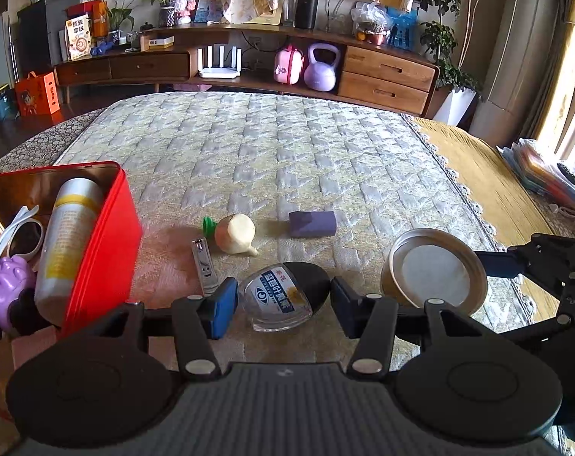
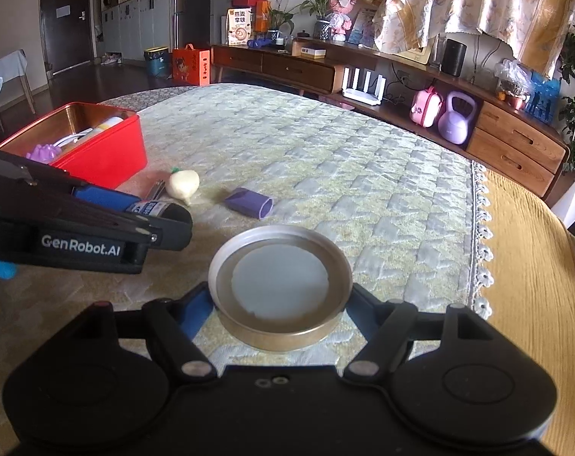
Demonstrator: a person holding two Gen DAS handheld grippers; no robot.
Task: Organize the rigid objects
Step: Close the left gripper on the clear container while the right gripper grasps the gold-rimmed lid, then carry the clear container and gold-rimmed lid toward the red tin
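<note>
A small clear bottle (image 1: 279,296) with a black cap and a blue label lies crosswise between the blue pads of my left gripper (image 1: 283,304), which press on it from both sides. My right gripper (image 2: 279,304) is shut on a round metal lid (image 2: 279,277) with a white liner, held just over the quilted cover; the same lid (image 1: 431,273) shows at the right of the left wrist view. The open red tin box (image 1: 108,235) on the left holds a spray can (image 1: 70,235), white sunglasses (image 1: 17,235) and a purple toy (image 1: 6,285).
On the quilted cover (image 1: 287,152) lie a nail clipper (image 1: 203,266), a white toy turnip (image 1: 236,233) with a green top and a purple block (image 1: 312,223). A yellow cloth (image 2: 523,266) covers the right side. A wooden sideboard (image 1: 386,72) stands beyond the far edge.
</note>
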